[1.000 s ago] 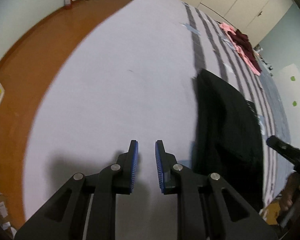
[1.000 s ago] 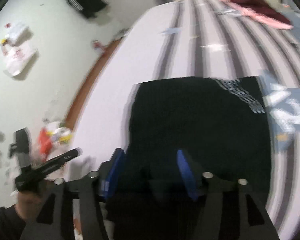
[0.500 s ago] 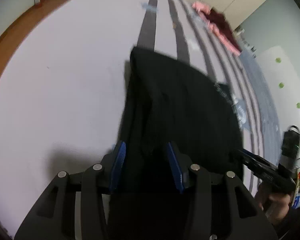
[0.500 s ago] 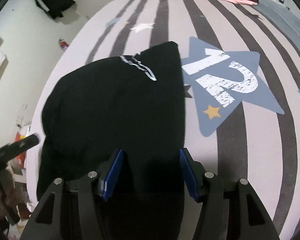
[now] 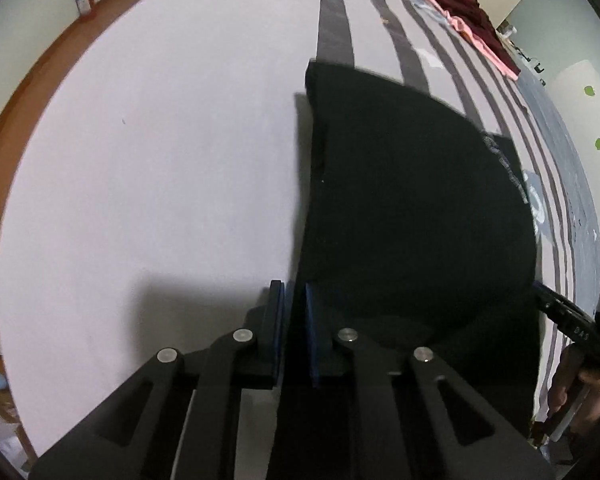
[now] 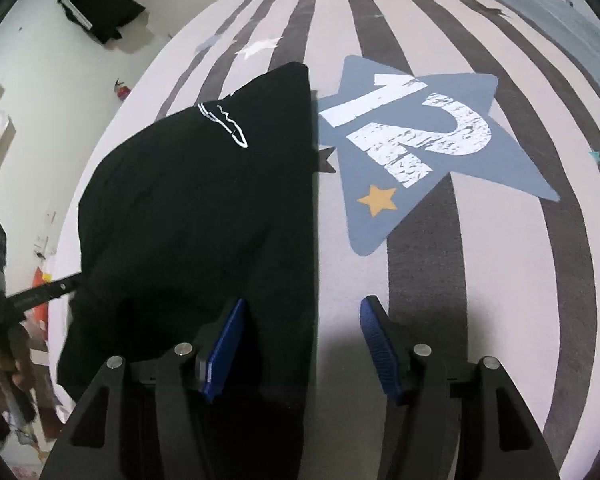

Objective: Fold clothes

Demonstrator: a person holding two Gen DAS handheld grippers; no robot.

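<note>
Now: pinching the near corners of the black shirt

We have the black shirt (image 5: 412,208) lying flat on the striped bedcover (image 5: 160,140), its left edge on the plain part, its right edge just beside the blue star print (image 6: 432,148).

Left tongs (image 5: 294,300) are closing on the shirt's near left edge; cloth sits between the pads, gap almost gone. Right tongs (image 6: 304,328) stand wide and are opening; the shirt's right edge runs between the fingers, pads not pressing.

To do it well, we'd seat both pads over the hem before lifting, and close the right only once the edge is centred.

Left view shows the pink and maroon clothes (image 5: 472,12) and the right-hand tool at the far corner. Right view alone shows the white chest print (image 6: 224,126) and the star.
</note>
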